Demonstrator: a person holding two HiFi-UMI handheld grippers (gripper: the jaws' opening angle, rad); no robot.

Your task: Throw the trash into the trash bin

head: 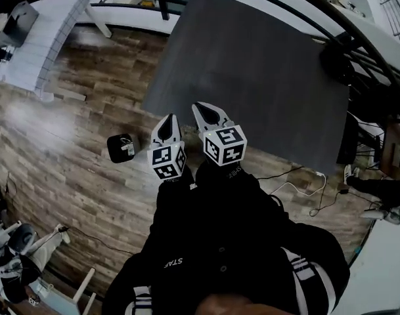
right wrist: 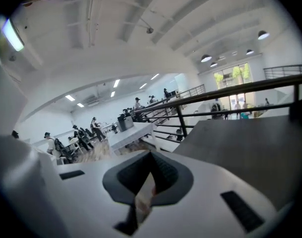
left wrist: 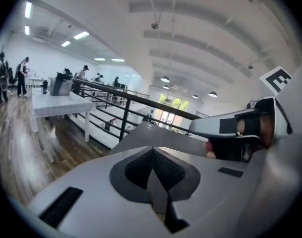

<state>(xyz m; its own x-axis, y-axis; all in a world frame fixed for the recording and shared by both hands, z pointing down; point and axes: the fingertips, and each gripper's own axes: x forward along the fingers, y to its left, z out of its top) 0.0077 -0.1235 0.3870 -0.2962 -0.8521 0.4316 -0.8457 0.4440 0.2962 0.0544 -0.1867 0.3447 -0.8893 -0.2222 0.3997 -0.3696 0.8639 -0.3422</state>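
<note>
The right hand-held gripper point(head: 203, 108) pinched a scrap point(right wrist: 145, 195) of trash between its pads. The left hand-held gripper point(head: 167, 121) was pressed together, empty. Both hung at the desk's point(head: 252, 77) near edge, with the bin point(head: 121, 147) just beside them on the floor point(head: 62, 136).

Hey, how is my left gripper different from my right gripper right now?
The right gripper pinches a pale scrap between its jaws; the left gripper shows nothing between its own. In the head view the left gripper is on the side of the black trash bin on the wooden floor, while the right gripper reaches further over the dark table. Both have their jaws shut, and each carries a marker cube.
</note>
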